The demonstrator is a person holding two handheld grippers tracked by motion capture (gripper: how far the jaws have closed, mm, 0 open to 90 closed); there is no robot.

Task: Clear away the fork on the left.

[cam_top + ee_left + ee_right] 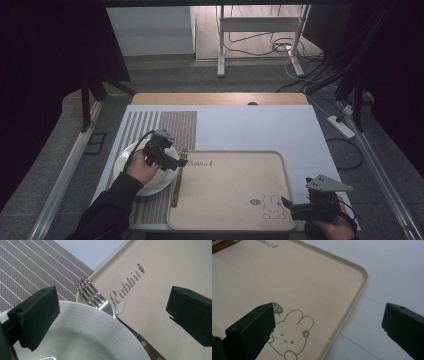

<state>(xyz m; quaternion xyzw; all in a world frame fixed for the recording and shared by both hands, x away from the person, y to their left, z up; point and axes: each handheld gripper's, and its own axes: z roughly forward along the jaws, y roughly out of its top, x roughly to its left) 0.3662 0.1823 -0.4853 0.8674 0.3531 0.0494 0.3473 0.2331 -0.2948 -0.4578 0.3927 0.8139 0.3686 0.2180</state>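
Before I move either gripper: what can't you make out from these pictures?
- Fork handle: the white plate rim covers its middle in the left gripper view, and the bottom edge crops its end.
- Tray near corner: cut off by the right gripper view's bottom edge.
- Small print beside the rabbit drawing: too small in the high view.

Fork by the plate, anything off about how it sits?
Yes. The fork is not flat on the mat: its tines rest up on the tray rim by the "Rabbit" print, wedged between the tray and the white plate. Nothing looks spilled or damaged.
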